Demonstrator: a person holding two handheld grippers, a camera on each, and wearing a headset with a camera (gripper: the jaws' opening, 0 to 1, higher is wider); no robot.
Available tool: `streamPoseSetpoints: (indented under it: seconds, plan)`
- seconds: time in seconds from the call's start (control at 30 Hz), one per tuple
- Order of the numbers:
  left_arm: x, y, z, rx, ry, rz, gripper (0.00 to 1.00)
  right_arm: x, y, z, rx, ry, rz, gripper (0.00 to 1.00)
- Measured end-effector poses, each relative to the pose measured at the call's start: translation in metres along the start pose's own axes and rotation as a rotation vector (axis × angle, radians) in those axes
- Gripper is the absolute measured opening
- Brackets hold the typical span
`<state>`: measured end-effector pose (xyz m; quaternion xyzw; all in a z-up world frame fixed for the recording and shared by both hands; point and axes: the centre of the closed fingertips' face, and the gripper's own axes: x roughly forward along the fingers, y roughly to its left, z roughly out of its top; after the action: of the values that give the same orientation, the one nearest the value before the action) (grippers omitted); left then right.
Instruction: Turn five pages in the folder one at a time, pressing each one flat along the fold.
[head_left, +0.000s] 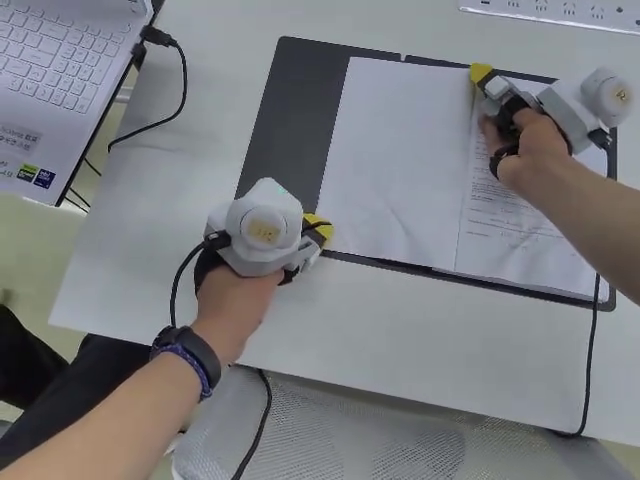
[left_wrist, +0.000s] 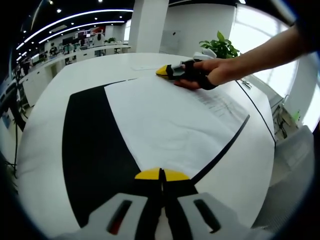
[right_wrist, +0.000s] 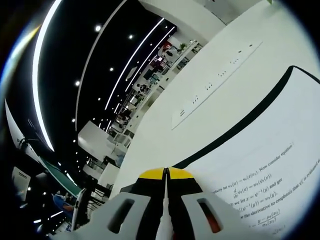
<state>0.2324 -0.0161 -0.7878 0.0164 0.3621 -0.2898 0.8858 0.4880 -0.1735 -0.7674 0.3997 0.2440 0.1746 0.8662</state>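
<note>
A: Which step?
B: Looks like the pressing step. The folder (head_left: 290, 120) lies open mid-frame on the desk (head_left: 400, 340). A blank-backed turned page (head_left: 400, 160) lies flat over its left half and a printed page (head_left: 520, 230) over its right half.

A: Right gripper?
B: The right gripper (head_left: 481, 73) sits at the upper right of the head view, at the top end of the fold (head_left: 462, 180). In its own view (right_wrist: 166, 173) the fingers are pressed together with nothing between them. The tips lie at the folder's top edge, just beside the printed text.

A: Left?
B: The left gripper (head_left: 318, 228) is at lower centre-left, at the bottom left corner of the turned page. In its own view (left_wrist: 161, 174) the fingers (left_wrist: 147, 174) are also pressed together, with no paper pinched. The tips are at the sheet's lower edge, over the black cover. Can't tell if they actually bear down.

A: Pages done?
B: Can't count them from this.

A: Next move?
B: My guess is that the right tips slide down the fold toward the bottom of the frame with light, steady pressure. The left keeps that corner pinned so the sheet doesn't creep. After that, the right fingers need to spread to catch one sheet edge on the right half.

A: Clutter?
B: There's a laptop (head_left: 60, 70) in the upper left with its cable (head_left: 170, 80), both well apart from the folder.
</note>
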Motion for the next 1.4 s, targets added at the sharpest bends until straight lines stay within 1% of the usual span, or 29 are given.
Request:
streamPoseSetpoints:
  seconds: [0.1, 0.23, 0.37, 0.57, 0.63, 0.7, 0.73, 0.87, 0.9, 1.07, 1.2, 1.3, 1.4]
  plan:
    - [0.000, 0.000, 0.000, 0.004, 0.000, 0.001, 0.00, -0.001, 0.001, -0.001, -0.017, 0.003, 0.003, 0.00]
    - [0.001, 0.000, 0.000, 0.001, 0.001, 0.002, 0.00, -0.004, 0.002, -0.005, -0.003, 0.023, 0.021, 0.00]
    - [0.001, 0.000, 0.000, 0.006, -0.002, 0.004, 0.00, -0.012, 0.007, -0.013, -0.052, 0.048, 0.041, 0.00]
    - [0.001, 0.000, -0.001, 0.011, -0.002, -0.002, 0.00, -0.019, 0.012, -0.021, -0.056, 0.067, 0.047, 0.00]
    - [0.001, 0.001, -0.001, 0.002, -0.008, -0.003, 0.00, -0.018, 0.007, -0.021, -0.056, 0.071, 0.048, 0.00]
    - [0.001, 0.001, -0.002, -0.002, -0.024, -0.004, 0.00, -0.023, 0.007, -0.024, -0.056, 0.068, 0.054, 0.00]
    - [0.001, 0.001, -0.002, -0.005, -0.033, -0.003, 0.00, -0.026, 0.010, -0.027, -0.060, 0.065, 0.059, 0.00]
    - [0.001, 0.001, -0.001, -0.004, -0.041, -0.001, 0.00, -0.036, 0.018, -0.033, -0.065, 0.070, 0.069, 0.00]
    - [0.001, 0.001, -0.001, -0.005, -0.040, -0.002, 0.00, -0.041, 0.023, -0.037, -0.088, 0.078, 0.074, 0.00]
    - [0.001, 0.001, -0.001, 0.002, -0.041, -0.003, 0.00, -0.051, 0.025, -0.044, -0.101, 0.082, 0.079, 0.00]
    - [0.002, 0.002, -0.001, 0.004, -0.043, 0.001, 0.00, -0.062, 0.029, -0.053, -0.129, 0.097, 0.079, 0.00]
    - [0.002, 0.002, -0.001, 0.005, -0.044, 0.003, 0.00, -0.069, 0.029, -0.058, -0.150, 0.107, 0.080, 0.00]
    - [0.002, 0.001, -0.001, 0.005, -0.046, 0.003, 0.00, -0.075, 0.027, -0.060, -0.148, 0.105, 0.074, 0.00]
